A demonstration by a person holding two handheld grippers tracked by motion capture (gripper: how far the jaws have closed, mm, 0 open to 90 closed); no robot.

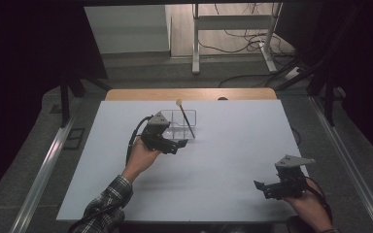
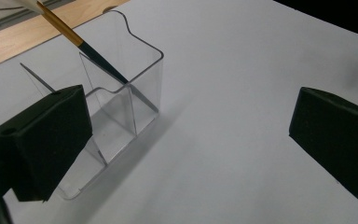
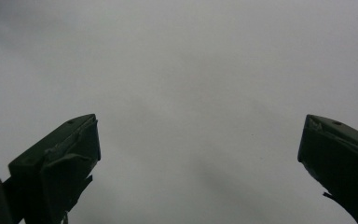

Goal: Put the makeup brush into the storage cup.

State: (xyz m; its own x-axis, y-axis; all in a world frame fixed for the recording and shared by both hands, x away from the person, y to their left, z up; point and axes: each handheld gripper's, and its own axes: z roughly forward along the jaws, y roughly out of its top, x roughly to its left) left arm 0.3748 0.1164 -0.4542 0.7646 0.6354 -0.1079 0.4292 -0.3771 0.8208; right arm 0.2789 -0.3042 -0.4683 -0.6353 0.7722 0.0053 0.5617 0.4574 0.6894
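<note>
**Open jaws flank clear organizer**

The left gripper (image 2: 186,140), jaws wide apart and empty, sits just beside the clear organizer (image 2: 121,98); a paintbrush (image 2: 86,44) leans in its end compartment, handle tilting up and away. The right gripper (image 1: 272,187), also open, rests well apart.

Dim scene with soft overhead light and dark, vignetted edges.
The white table (image 1: 233,145) is evenly lit; faint shadows fall beside the clear organizer (image 2: 121,107). The right gripper view is grey and soft.
</note>
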